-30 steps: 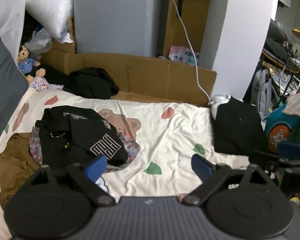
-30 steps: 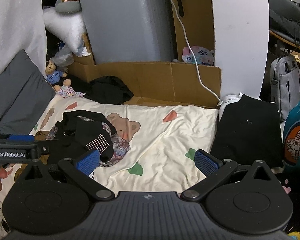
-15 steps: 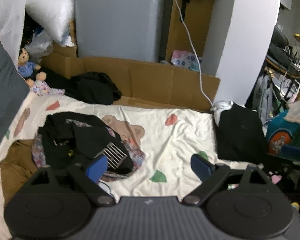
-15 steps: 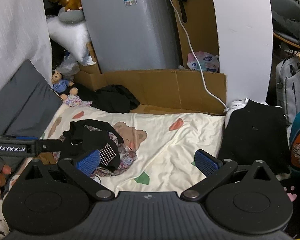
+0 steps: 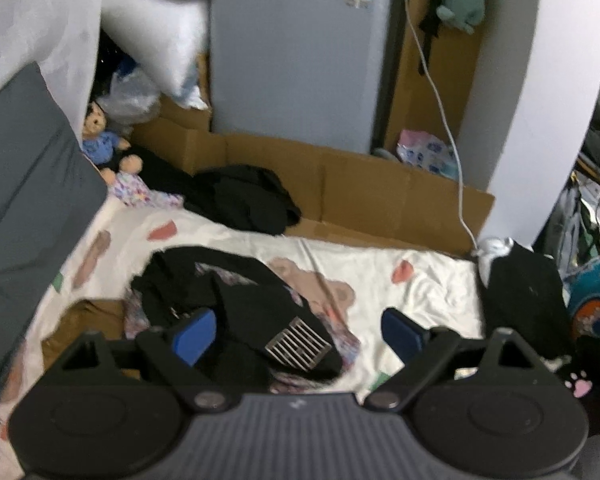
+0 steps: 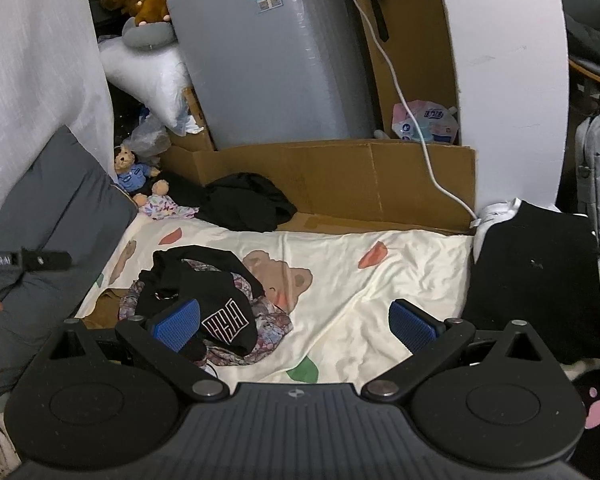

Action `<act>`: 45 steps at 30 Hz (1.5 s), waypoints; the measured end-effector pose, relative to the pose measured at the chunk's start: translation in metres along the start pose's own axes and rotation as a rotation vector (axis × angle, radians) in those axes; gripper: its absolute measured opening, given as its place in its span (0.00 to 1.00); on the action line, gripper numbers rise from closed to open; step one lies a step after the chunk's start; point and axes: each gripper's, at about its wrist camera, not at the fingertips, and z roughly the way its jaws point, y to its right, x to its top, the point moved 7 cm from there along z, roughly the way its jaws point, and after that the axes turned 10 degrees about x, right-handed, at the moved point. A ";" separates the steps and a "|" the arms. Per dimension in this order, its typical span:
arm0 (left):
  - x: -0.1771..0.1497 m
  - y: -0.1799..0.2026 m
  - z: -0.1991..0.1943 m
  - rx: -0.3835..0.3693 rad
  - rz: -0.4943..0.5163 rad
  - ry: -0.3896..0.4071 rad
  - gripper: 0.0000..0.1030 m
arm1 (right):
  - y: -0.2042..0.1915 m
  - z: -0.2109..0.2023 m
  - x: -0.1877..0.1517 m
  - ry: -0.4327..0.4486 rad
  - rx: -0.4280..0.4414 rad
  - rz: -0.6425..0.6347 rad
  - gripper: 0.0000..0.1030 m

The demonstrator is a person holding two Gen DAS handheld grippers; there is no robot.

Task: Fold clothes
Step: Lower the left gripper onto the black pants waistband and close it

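A crumpled black garment with a white grid logo (image 5: 260, 320) (image 6: 220, 300) lies heaped on a floral garment (image 6: 268, 332) at the left of the cream patterned bed sheet (image 6: 380, 300). A brown garment (image 5: 84, 320) peeks out beside the heap. A folded black garment (image 6: 532, 280) (image 5: 524, 304) rests at the bed's right edge. My left gripper (image 5: 300, 334) hovers open above the heap, holding nothing. My right gripper (image 6: 296, 326) is open too, empty, above the sheet just right of the heap. The left gripper's tip (image 6: 40, 260) pokes in at the right wrist view's left edge.
Another black garment (image 6: 248, 200) lies at the far end against a cardboard wall (image 6: 340, 176). A grey cushion (image 6: 52, 220) lines the left side, with a small teddy (image 6: 134, 174) behind it. A grey appliance (image 6: 276, 60), white cable (image 6: 420, 136) and backpack (image 6: 596, 168) stand beyond.
Both grippers have tilted and drawn nearer to the heap of clothes; the left view has swung left, bringing the logo garment between its fingers. Both stay open.
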 end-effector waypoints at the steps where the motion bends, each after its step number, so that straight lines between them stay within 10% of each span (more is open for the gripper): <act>1: 0.010 -0.006 0.000 -0.004 -0.011 0.002 0.87 | -0.001 0.002 0.003 0.002 0.003 -0.003 1.00; 19: 0.111 -0.156 0.026 0.016 -0.018 -0.040 0.87 | -0.022 0.049 0.070 -0.025 0.063 -0.107 1.00; 45: 0.009 -0.224 0.224 -0.023 -0.170 -0.135 0.87 | -0.038 0.246 0.051 -0.201 0.143 -0.228 0.99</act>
